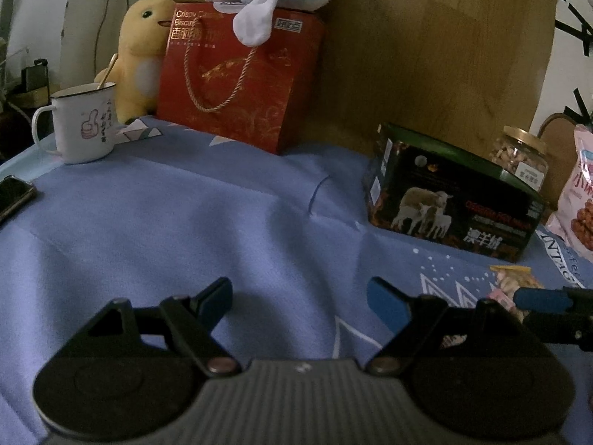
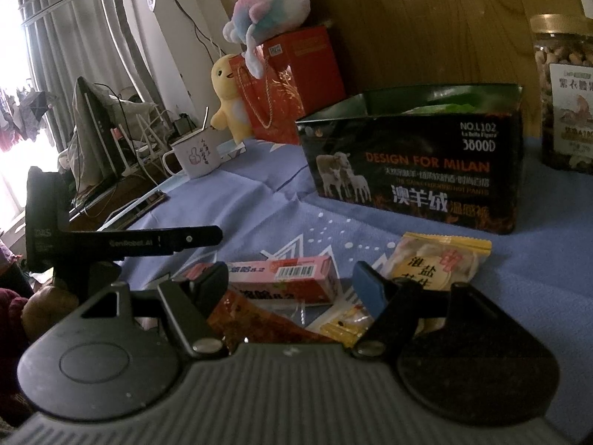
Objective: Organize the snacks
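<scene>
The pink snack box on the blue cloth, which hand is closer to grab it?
Probably the right. The right gripper is open, and the pink snack box lies just ahead between its fingers. The left gripper is open too, but only bare blue cloth lies before it.

- Right gripper (image 2: 291,283): jaws spread wide, low over a heap of snack packets, nothing between them.
- Pink carton (image 2: 292,278) with barcode, lying flat just ahead of the fingers.
- Orange-red packet (image 2: 259,320), under the carton's near edge.
- Yellow-trimmed peanut pouch (image 2: 435,263), right of the carton.
- Black box (image 2: 411,170) printed with sheep, lid open, standing behind the packets on the blue cloth (image 2: 259,193).
- Nut jar (image 2: 565,96), gold lid, far right.
- Red gift bag (image 2: 292,85), pastel plush (image 2: 270,7) on top, yellow plush (image 2: 231,96) beside it.
- White enamel mug (image 2: 196,157), left of centre.
- Left gripper (image 2: 122,243), side-on at the left edge.
</scene>
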The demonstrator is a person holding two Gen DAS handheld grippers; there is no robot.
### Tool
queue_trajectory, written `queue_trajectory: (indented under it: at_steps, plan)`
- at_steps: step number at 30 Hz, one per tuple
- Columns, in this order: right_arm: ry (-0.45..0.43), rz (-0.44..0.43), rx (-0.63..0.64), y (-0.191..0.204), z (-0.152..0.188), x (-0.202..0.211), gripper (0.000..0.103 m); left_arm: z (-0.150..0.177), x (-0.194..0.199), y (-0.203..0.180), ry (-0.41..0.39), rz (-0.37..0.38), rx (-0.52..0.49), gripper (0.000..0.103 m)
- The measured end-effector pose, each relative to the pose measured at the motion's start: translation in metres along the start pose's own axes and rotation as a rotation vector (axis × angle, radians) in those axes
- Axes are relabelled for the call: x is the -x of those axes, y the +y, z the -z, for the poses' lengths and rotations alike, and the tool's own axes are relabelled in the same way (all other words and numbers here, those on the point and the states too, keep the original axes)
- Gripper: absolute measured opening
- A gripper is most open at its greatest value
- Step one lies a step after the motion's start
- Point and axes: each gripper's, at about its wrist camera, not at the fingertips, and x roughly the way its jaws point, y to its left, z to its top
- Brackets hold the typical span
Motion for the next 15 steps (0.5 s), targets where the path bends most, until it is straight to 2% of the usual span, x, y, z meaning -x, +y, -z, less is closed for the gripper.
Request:
queue_trajectory:
  at_steps: [15]
  plan:
    - [-0.008, 0.010, 0.001, -0.0003, -0.0010, 0.0014, 0.074, 0.0000, 0.0019, 0.0014, -0.012, 0.013, 0.004, 0.082]
